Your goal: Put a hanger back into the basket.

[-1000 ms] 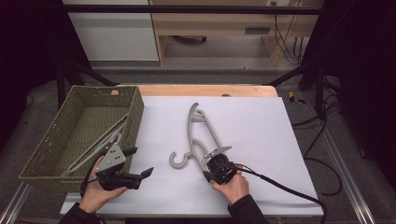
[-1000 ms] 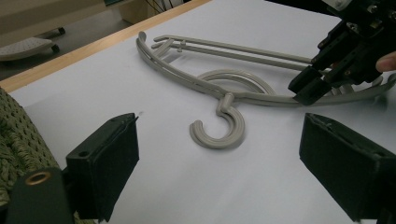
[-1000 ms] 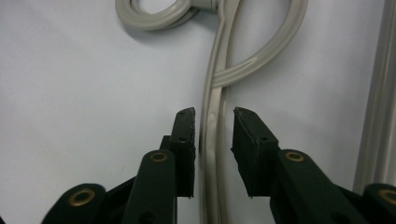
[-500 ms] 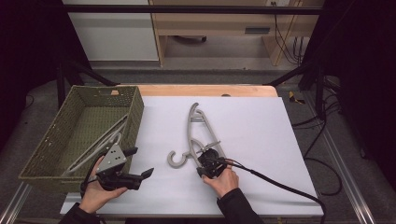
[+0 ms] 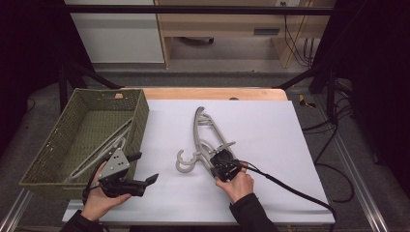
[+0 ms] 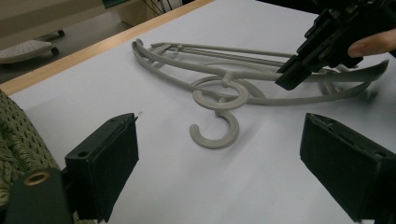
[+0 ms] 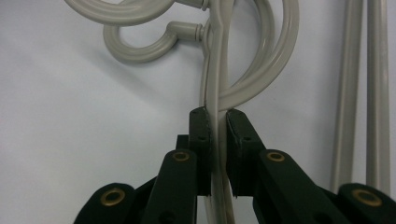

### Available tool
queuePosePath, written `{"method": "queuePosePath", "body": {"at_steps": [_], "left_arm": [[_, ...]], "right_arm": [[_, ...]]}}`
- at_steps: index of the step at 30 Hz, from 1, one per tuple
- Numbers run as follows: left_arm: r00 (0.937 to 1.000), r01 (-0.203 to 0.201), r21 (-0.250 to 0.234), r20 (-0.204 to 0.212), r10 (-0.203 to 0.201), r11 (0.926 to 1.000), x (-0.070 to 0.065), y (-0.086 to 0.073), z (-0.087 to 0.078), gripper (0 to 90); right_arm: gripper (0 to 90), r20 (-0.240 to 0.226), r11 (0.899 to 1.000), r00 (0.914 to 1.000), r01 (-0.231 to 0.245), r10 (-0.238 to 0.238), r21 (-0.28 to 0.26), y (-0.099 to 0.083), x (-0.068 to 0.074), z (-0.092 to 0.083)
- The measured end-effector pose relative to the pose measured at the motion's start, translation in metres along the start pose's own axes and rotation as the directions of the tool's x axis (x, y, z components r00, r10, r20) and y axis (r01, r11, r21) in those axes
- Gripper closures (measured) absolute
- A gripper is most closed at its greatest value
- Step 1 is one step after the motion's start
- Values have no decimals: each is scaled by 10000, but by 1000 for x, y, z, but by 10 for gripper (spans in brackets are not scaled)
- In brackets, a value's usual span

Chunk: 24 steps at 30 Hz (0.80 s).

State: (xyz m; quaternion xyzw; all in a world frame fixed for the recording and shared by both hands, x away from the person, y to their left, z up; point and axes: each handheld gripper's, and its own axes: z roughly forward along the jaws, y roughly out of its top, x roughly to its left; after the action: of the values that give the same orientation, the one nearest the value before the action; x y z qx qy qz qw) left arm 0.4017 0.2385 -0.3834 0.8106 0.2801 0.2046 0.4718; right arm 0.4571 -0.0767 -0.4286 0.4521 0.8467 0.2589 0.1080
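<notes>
Two grey plastic hangers (image 5: 202, 137) lie stacked on the white table, hooks toward the left. My right gripper (image 5: 220, 161) sits at their near end. In the right gripper view its jaws (image 7: 217, 119) have just been closing and now pinch one thin hanger arm (image 7: 219, 70) between the pads. My left gripper (image 5: 144, 167) rests open by the basket's near corner; in the left gripper view (image 6: 219, 133) it has nothing between its wide jaws, with the hanger hooks (image 6: 217, 93) and the right gripper (image 6: 292, 77) beyond.
A green woven basket (image 5: 141, 113) stands at the table's left with another grey hanger (image 5: 104, 147) lying inside. The right gripper's black cable (image 5: 290, 186) trails across the table toward the right edge. A wooden strip (image 5: 212, 93) runs along the far edge.
My right gripper has edged forward onto the hangers and its jaws have closed on a hanger arm. The left gripper has stayed where it was.
</notes>
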Motion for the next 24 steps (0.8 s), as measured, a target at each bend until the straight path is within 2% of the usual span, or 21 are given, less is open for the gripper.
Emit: {"method": "queuePosePath", "body": {"at_steps": [9, 14, 17, 18, 19, 20, 21, 22, 23, 24], "left_arm": [[9998, -57, -364, -179, 50, 9993, 4, 5, -13, 110], [9997, -153, -418, -185, 146, 9990, 5, 7, -18, 108], [9988, -440, -362, -208, 433, 9984, 5, 11, -21, 106], [9988, -440, -362, -208, 433, 9984, 5, 11, -21, 105], [9976, -675, -317, -170, 669, 9972, 4, 15, -22, 105], [9976, -675, -317, -170, 669, 9972, 4, 15, -22, 103], [9953, -958, -233, -156, 954, 9951, 3, 18, -23, 102], [9953, -958, -233, -156, 954, 9951, 3, 18, -23, 101], [9906, -1370, -90, -65, 1370, 9905, 0, 22, -23, 100], [9877, -1565, 4, -12, 1565, 9877, -1, 24, -22, 99]], "right_arm": [[828, -577, 9989, 9983, -9, -17, -463, 7, -18, -37], [828, -943, 9977, 9954, 101, -163, -667, 9, -23, -53], [828, -1784, 9928, 9799, 729, -890, -951, 9, -28, -68], [828, -2035, 9922, 9740, 813, -992, -949, 8, -28, -72], [828, -2299, 9902, 9662, 957, -1170, -1016, 8, -29, -75], [828, -2299, 9902, 9662, 957, -1170, -1016, 8, -29, -75], [828, -2676, 9879, 9535, 1142, -1386, -1045, 6, -28, -82], [828, -2676, 9879, 9535, 1142, -1386, -1045, 6, -28, -82], [828, -2992, 9855, 9405, 1363, -1609, -1014, 4, -26, -88], [828, -3130, 9830, 9332, 1506, -1764, -1050, 2, -26, -90]]}}
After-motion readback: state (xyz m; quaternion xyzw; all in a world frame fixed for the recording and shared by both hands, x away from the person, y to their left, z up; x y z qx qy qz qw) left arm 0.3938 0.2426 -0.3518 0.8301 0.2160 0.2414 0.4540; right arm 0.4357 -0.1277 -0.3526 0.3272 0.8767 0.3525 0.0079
